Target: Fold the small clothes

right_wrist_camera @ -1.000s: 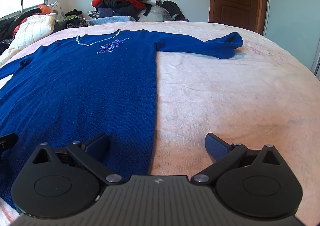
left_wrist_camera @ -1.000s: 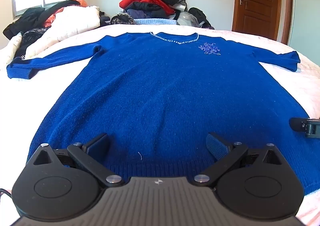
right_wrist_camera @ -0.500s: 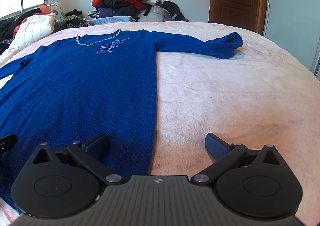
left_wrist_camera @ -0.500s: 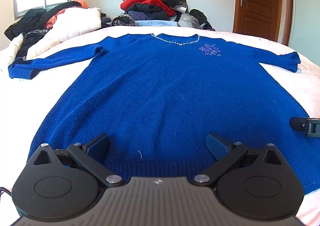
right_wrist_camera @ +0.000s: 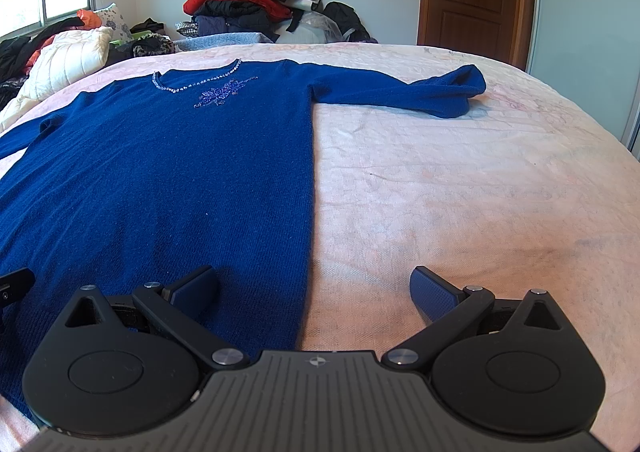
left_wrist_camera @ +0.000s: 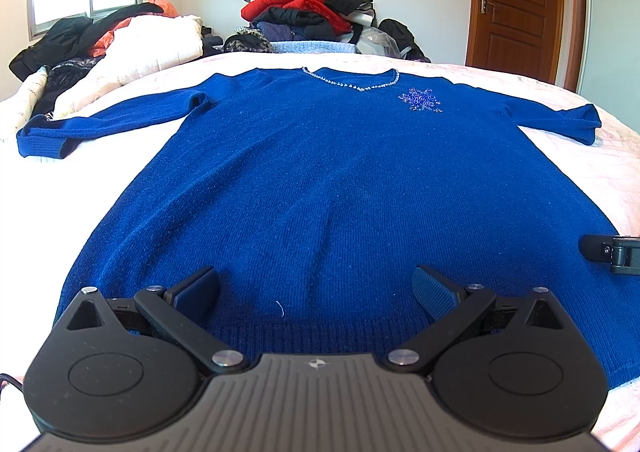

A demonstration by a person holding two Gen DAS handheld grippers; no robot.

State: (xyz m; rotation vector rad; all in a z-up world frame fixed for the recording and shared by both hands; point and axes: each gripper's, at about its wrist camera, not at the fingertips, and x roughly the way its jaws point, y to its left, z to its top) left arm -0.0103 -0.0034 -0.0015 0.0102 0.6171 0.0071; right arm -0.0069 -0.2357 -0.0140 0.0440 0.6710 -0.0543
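Note:
A blue knit sweater (left_wrist_camera: pixel 340 179) lies flat and face up on the bed, sleeves spread to both sides, with a beaded neckline and a beaded motif (left_wrist_camera: pixel 420 100) on the chest. My left gripper (left_wrist_camera: pixel 316 292) is open just above the middle of the sweater's bottom hem, holding nothing. My right gripper (right_wrist_camera: pixel 314 292) is open over the sweater's (right_wrist_camera: pixel 160 179) right side edge near the hem, one finger above the knit and the other above bare sheet. A fingertip of the right gripper (left_wrist_camera: pixel 612 258) shows at the right edge of the left wrist view.
The bed has a pale pink sheet (right_wrist_camera: pixel 460 191). A pile of clothes (left_wrist_camera: pixel 312 19) is stacked at the far end, a white quilt and dark garments (left_wrist_camera: pixel 120 39) lie at the far left. A brown door (left_wrist_camera: pixel 516 3) stands at the back right.
Both grippers have stayed open. The left wrist view has shifted very slightly; the sweater has not moved.

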